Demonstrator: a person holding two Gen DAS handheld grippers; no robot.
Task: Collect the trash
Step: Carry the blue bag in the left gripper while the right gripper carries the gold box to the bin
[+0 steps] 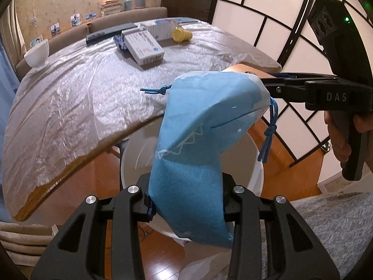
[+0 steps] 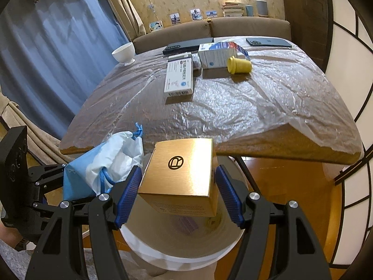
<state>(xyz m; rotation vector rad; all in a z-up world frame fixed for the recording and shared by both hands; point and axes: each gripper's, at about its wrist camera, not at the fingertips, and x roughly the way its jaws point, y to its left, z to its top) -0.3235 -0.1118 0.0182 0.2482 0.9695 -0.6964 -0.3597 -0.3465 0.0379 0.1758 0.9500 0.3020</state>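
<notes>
My left gripper (image 1: 186, 200) is shut on a blue drawstring pouch (image 1: 195, 144) and holds it above the white bin (image 1: 251, 163) at the table's near edge. The pouch also shows in the right wrist view (image 2: 93, 170), at the left. A gold box (image 2: 179, 175) sits between the blue pads (image 2: 128, 196) of my right gripper (image 2: 177, 193), directly over the bin (image 2: 177, 252). There is a small gap at each pad, so the jaws look open. The right gripper (image 1: 279, 84) shows in the left wrist view behind the pouch.
The table (image 2: 233, 107) has a plastic cover. On it lie two white medicine boxes (image 2: 179, 77), (image 2: 216, 56), a tipped yellow cup (image 2: 240, 65), a white bowl (image 2: 123, 52) and dark devices (image 2: 186, 44). A sofa stands behind. A shoji screen (image 1: 268, 35) is on the right.
</notes>
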